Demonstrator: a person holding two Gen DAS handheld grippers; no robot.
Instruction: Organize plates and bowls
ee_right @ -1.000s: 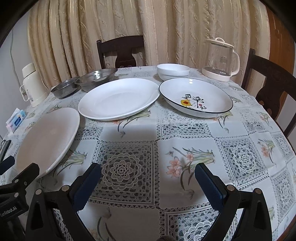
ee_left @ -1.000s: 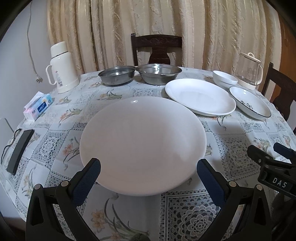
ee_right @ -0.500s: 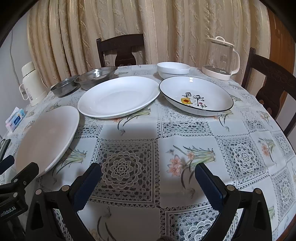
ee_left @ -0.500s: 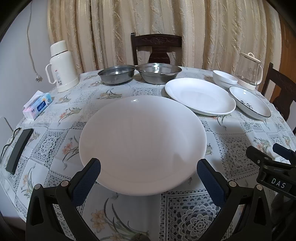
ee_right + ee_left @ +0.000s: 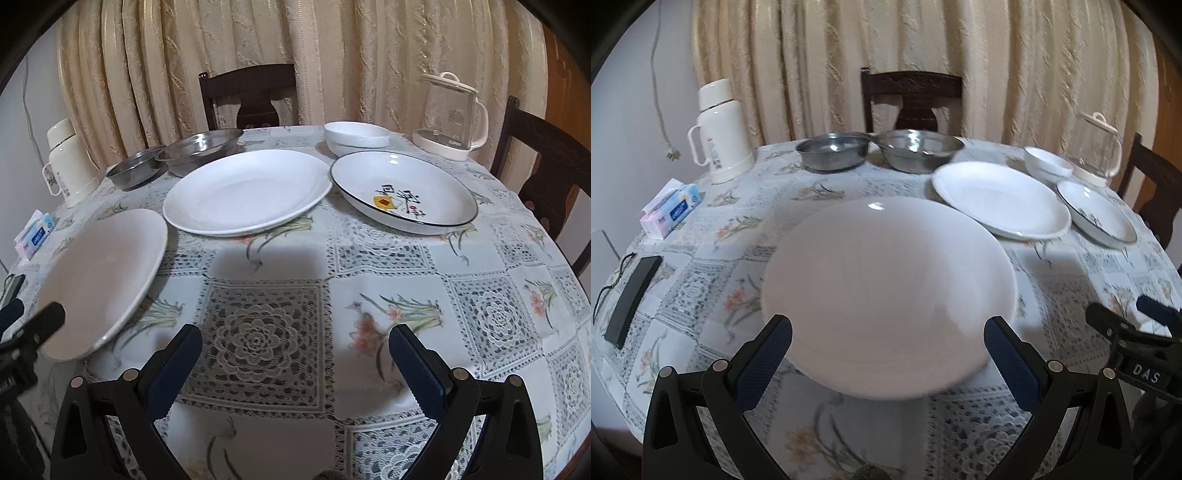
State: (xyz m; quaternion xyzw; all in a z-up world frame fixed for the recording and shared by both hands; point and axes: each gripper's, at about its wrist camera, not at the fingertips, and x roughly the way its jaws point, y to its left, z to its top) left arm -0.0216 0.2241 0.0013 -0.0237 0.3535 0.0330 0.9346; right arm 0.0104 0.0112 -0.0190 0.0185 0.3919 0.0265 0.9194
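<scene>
Black phone [image 5: 631, 297] plain in left view; right view clips it.

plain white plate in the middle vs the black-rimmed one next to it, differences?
The plain white plate has no decoration; the black-rimmed plate carries a thin dark edge line, black characters and a small yellow mark. The white one looks wider and shallower, the black-rimmed one deeper-walled. The white one sits left of the black-rimmed one, which is nearer the glass kettle. Both are empty, upright on the tablecloth.

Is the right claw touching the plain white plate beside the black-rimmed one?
Apart. The right wrist view shows a stretch of tablecloth between the open right claw and the white plate.
</scene>
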